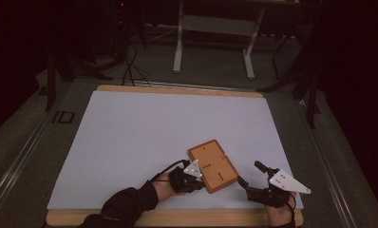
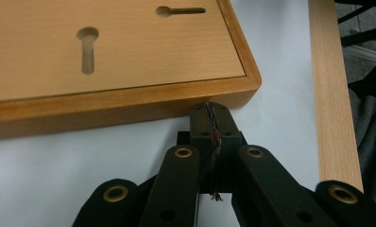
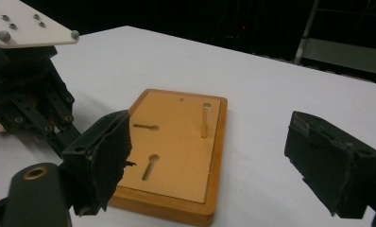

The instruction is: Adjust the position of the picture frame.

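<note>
A flat wooden board [image 1: 213,165] with a raised rim lies askew on the white mat near the front edge. It has two keyhole slots [image 2: 87,49] and one upright metal peg [image 3: 206,120]. My left gripper [image 2: 210,112] is shut, and its tip rests against the board's near rim close to a corner; in the high view the left gripper [image 1: 200,181] sits at the board's lower left. My right gripper [image 3: 209,142] is wide open, facing the board from a short way off, with nothing between its pads. Overhead, the right gripper [image 1: 251,174] lies just right of the board.
The white mat [image 1: 144,128] covers a wooden table whose bare front strip [image 2: 335,94] runs close to the left gripper. Beyond the table stand a white-legged frame [image 1: 213,42], dark stands and floor cables [image 1: 130,66]. The person's sleeve [image 1: 125,206] enters at the bottom.
</note>
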Action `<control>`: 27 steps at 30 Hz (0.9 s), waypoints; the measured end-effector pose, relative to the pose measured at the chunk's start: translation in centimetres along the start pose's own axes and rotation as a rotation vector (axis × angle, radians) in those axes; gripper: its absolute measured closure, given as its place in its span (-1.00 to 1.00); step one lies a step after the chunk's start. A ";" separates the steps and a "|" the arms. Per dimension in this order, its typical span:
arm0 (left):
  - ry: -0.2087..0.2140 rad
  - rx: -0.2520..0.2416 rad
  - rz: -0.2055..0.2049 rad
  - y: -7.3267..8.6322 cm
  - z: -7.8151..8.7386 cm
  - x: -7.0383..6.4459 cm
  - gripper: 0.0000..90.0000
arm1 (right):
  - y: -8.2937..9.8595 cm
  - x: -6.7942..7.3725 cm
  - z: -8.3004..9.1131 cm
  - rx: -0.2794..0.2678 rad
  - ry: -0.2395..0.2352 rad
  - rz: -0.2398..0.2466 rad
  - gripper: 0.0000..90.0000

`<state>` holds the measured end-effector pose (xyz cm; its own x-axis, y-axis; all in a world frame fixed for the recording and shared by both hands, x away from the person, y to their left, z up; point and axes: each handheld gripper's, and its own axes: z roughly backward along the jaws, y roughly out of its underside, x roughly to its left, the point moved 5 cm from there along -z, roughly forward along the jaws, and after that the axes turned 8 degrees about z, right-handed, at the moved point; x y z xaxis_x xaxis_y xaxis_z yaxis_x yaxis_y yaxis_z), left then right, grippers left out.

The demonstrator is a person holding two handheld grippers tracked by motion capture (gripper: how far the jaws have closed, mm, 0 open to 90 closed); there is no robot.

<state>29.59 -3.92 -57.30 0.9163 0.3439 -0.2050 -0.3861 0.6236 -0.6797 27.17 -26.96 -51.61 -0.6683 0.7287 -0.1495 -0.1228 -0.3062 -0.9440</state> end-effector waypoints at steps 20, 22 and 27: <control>-0.063 -0.082 0.022 -3.2 1.5 2.4 1.00 | 0.0 0.1 0.1 -0.002 -0.002 -0.001 -0.67; -0.078 -0.092 0.039 -3.9 1.7 3.5 1.00 | 0.0 0.0 0.1 -0.002 -0.001 -0.002 -0.67; -0.127 -0.095 0.058 -5.7 1.1 6.1 1.00 | 0.0 -0.1 0.2 -0.004 0.001 -0.007 -0.67</control>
<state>37.27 -4.55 -53.89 0.8698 0.4671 -0.1589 -0.4204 0.5333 -0.7341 27.12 -27.16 -51.55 -0.6668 0.7314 -0.1431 -0.1246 -0.2987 -0.9462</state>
